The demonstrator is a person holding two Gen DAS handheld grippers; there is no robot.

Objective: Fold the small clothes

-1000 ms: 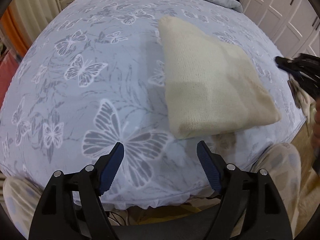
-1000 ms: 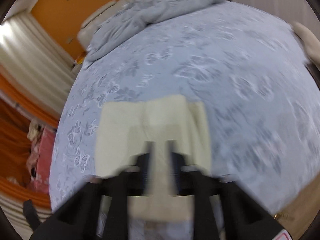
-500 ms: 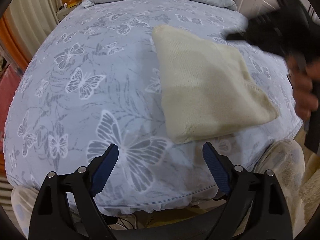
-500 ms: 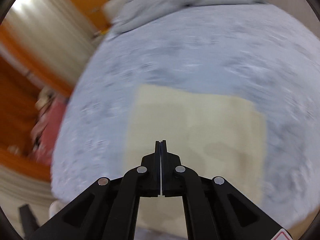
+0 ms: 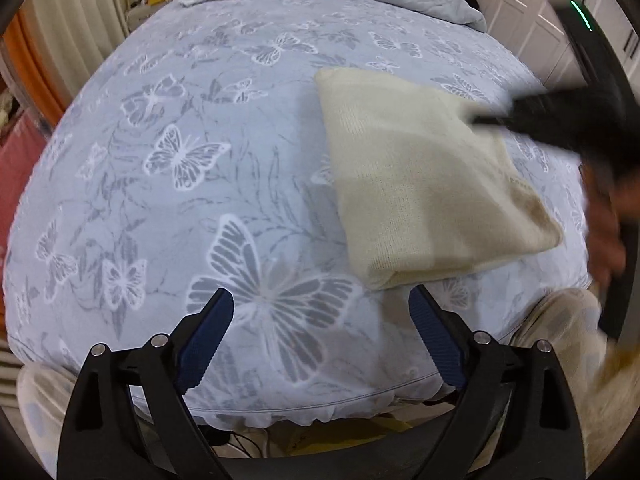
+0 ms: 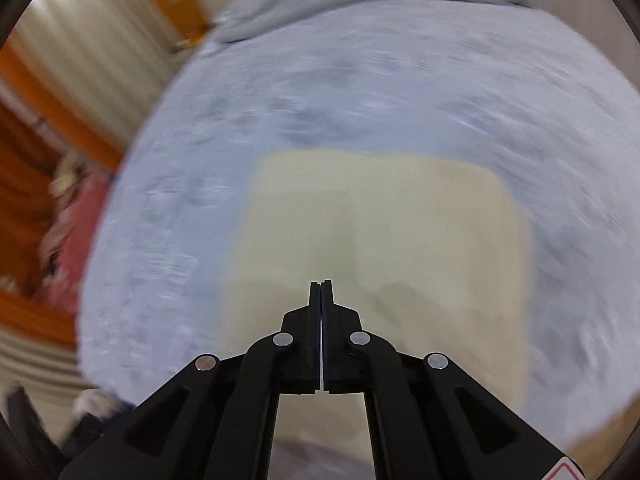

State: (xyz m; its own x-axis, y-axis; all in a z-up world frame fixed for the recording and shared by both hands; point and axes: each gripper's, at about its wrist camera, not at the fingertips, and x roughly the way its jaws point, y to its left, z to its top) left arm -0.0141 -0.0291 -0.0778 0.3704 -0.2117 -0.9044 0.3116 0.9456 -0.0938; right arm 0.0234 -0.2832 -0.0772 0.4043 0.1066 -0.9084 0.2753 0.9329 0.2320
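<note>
Left wrist view: the left gripper (image 5: 320, 312) is spread wide and empty, just short of the folded cream garment (image 5: 424, 176) on the bed (image 5: 180, 160). The right gripper (image 6: 321, 286) (blurred in both views) is pressed together, holding nothing, above the garment's top layer. Risk: a sweep by the closed tips could drag that layer and undo the fold; the soft bed offers little resistance. The garment is a knit, folded into a compact rectangle near the bed's front edge.
</note>
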